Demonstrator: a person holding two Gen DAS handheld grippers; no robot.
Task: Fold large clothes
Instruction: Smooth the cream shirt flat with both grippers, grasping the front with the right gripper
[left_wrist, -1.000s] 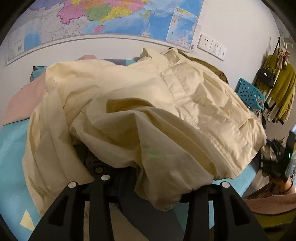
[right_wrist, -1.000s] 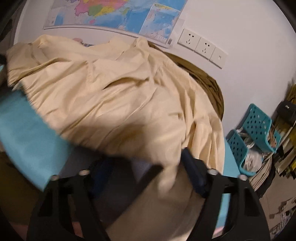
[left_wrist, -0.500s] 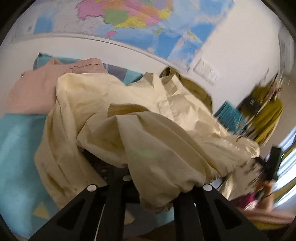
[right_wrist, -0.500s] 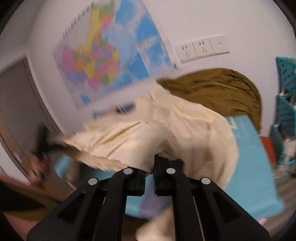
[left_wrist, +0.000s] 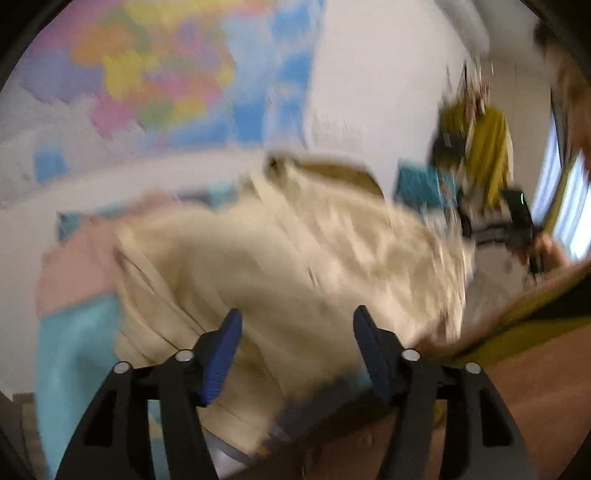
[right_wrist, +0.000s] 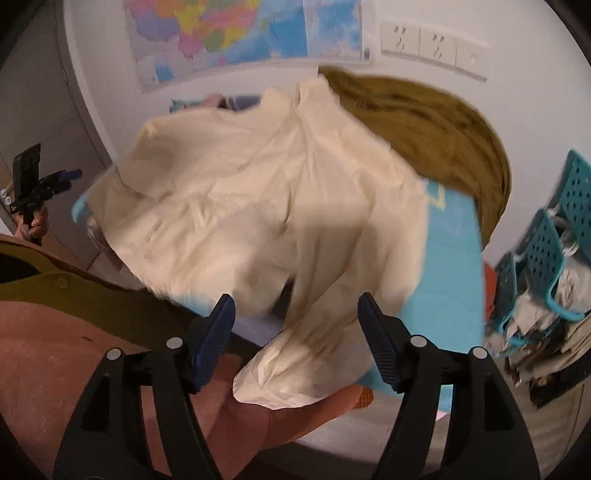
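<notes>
A large cream garment (right_wrist: 266, 206) lies crumpled on the turquoise-covered table (right_wrist: 454, 266), one end hanging over the near edge. In the blurred left wrist view the cream garment (left_wrist: 295, 258) fills the middle. My left gripper (left_wrist: 297, 332) is open and empty, just in front of the cloth. My right gripper (right_wrist: 295, 317) is open and empty, above the hanging end. The left gripper also shows far left in the right wrist view (right_wrist: 40, 188).
An olive-brown garment (right_wrist: 424, 122) lies at the table's back right. A pink garment (left_wrist: 74, 266) lies at the left. Teal baskets (right_wrist: 546, 251) with clutter stand right of the table. A wall map (right_wrist: 240, 33) and sockets (right_wrist: 436, 44) are behind. The person's body (right_wrist: 55, 332) is close.
Both grippers have opened and let go of the cream garment, which has dropped onto the table. Both have pulled back towards the person, the left one swinging fast.
</notes>
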